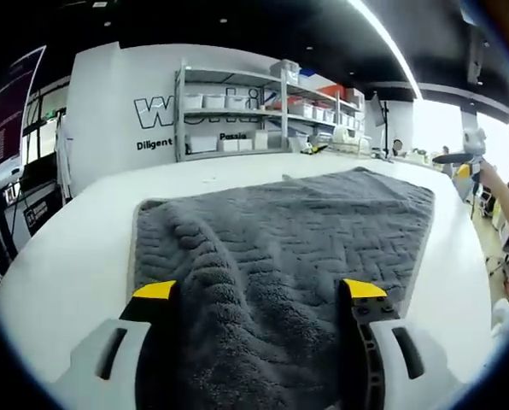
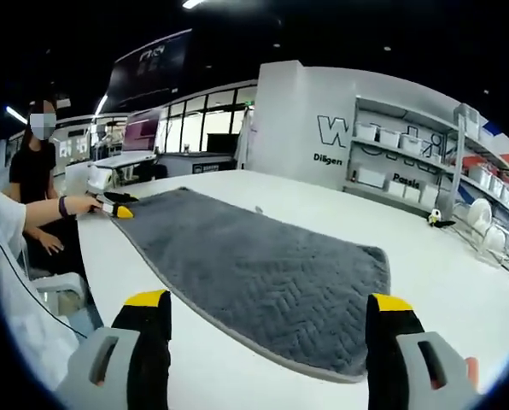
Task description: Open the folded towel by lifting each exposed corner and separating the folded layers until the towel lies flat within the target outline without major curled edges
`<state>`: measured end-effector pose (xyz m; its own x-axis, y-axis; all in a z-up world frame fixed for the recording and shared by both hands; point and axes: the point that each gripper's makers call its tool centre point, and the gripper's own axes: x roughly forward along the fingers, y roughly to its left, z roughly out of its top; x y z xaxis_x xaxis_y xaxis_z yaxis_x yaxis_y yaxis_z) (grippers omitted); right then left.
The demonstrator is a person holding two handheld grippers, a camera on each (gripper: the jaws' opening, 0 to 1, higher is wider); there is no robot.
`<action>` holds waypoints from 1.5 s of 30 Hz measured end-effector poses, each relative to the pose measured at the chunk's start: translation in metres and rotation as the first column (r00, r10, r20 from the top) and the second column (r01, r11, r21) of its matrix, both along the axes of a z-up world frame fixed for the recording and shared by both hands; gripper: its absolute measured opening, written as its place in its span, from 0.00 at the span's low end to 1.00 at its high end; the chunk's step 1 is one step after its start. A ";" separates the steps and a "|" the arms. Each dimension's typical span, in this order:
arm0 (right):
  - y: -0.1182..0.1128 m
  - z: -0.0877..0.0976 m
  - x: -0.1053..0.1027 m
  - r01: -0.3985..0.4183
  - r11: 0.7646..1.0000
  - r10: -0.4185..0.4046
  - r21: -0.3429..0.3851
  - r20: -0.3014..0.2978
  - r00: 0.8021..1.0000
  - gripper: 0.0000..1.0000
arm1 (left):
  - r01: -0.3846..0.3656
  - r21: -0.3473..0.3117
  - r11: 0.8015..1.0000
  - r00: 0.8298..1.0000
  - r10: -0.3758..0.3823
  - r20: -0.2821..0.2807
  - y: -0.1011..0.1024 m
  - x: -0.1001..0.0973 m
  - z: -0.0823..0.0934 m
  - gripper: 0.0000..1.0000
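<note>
**Grey towel spread on white tabletop, two hand-held grippers at its ends**

Left gripper view: the left hand-held gripper (image 1: 259, 290) points low along the towel (image 1: 297, 231), its two yellow-tipped jaws spread wide. A raised hump of towel rises between them and fills the gap near the camera; whether the jaws touch the cloth cannot be told. There is one towel, dark grey with a zigzag weave and a paler hemmed edge. It lies on the white tabletop (image 1: 67, 265), mostly flat further out, with a soft ridge running from the near hump toward the left edge. At the far right, the right hand-held gripper (image 1: 466, 154) is held up above the tabletop by a person's arm (image 1: 506, 201). Behind the tabletop stands one shelf rack (image 1: 263, 107) with white bins, against a white wall with dark lettering.

Right gripper view: the right hand-held gripper (image 2: 267, 320) hovers above the tabletop (image 2: 459, 282), jaws spread wide with nothing between them. The towel (image 2: 254, 265) lies below and ahead, stretching as a long strip away to the left, flat, with its near corner rounded and its hem showing. At its far end the left hand-held gripper (image 2: 118, 207) sits on the towel's edge, held by a hand (image 2: 85, 204) on an outstretched arm. A second person in a dark top (image 2: 34, 166) stands behind that arm. The shelf rack (image 2: 417, 158) stands at the right.
</note>
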<state>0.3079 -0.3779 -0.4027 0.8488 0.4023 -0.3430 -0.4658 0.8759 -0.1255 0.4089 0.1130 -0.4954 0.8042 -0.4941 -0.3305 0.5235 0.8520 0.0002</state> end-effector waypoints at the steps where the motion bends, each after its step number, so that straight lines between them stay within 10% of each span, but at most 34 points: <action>1: 0.001 0.001 -0.002 0.001 1.000 -0.001 -0.001 0.002 1.000 0.97 | -0.002 -0.001 1.000 1.000 0.002 0.002 0.000 0.001 0.000 0.75; 9: 0.013 0.018 -0.022 0.000 1.000 0.001 -0.020 0.019 1.000 0.97 | -0.012 -0.018 1.000 1.000 0.012 0.024 0.000 0.004 0.003 0.75; 28: 0.067 0.033 -0.002 -0.066 0.993 0.066 -0.095 0.002 0.998 0.96 | -0.024 -0.033 0.999 0.998 0.026 0.055 -0.012 -0.017 0.004 0.73; 45: 0.071 0.039 0.011 -0.092 0.989 0.091 -0.112 -0.010 0.996 0.96 | -0.025 -0.033 0.999 0.998 0.026 0.056 -0.010 -0.015 0.003 0.73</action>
